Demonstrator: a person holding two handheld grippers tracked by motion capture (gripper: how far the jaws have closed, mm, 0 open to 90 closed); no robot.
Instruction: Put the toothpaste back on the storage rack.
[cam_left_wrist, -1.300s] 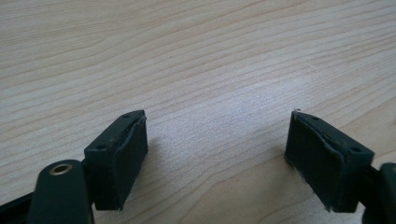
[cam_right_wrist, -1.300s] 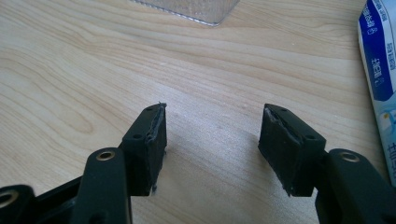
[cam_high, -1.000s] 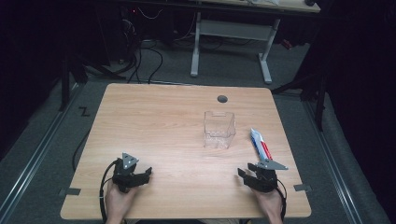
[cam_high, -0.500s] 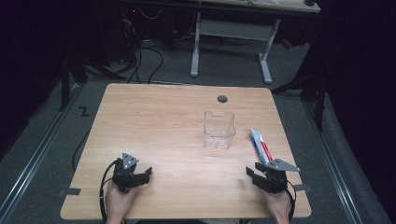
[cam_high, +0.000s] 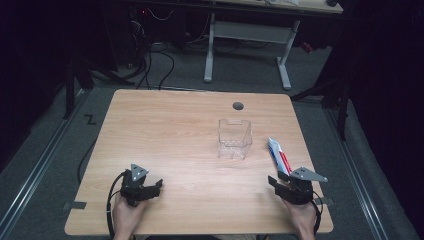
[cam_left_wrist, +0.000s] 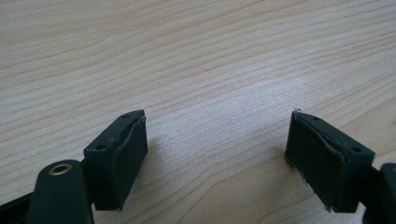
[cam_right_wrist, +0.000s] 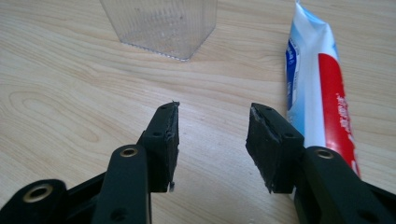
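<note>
The toothpaste tube (cam_high: 278, 156) lay flat on the wooden table (cam_high: 170, 130), just ahead of the right gripper (cam_high: 284, 182) and slightly to its outer side, its length running away from the person. In the right gripper view the tube (cam_right_wrist: 314, 88) stretched forward past the right-hand jaw, its white, blue and red print facing up, close beside that jaw but not between the two.

Going from left to right: the left gripper (cam_high: 151, 187) sat low near the near edge of the table, held in the person's left hand (cam_high: 127, 217). In its own view the left gripper (cam_left_wrist: 217, 154) had its jaws set wide apart, with bare wood grain between them and nothing held.

Farther right, a clear plastic container (cam_high: 234, 138) stood upright, well ahead of both grippers and nearer the right one. From the right gripper view it (cam_right_wrist: 161, 25) rose ahead and to the left of the jaws, apart from the tube.

The right gripper (cam_right_wrist: 214, 140), carried in the person's right hand (cam_high: 304, 220), had its jaws partly spread. They had just been closing, with only the tabletop between them and no grip on anything.
</note>
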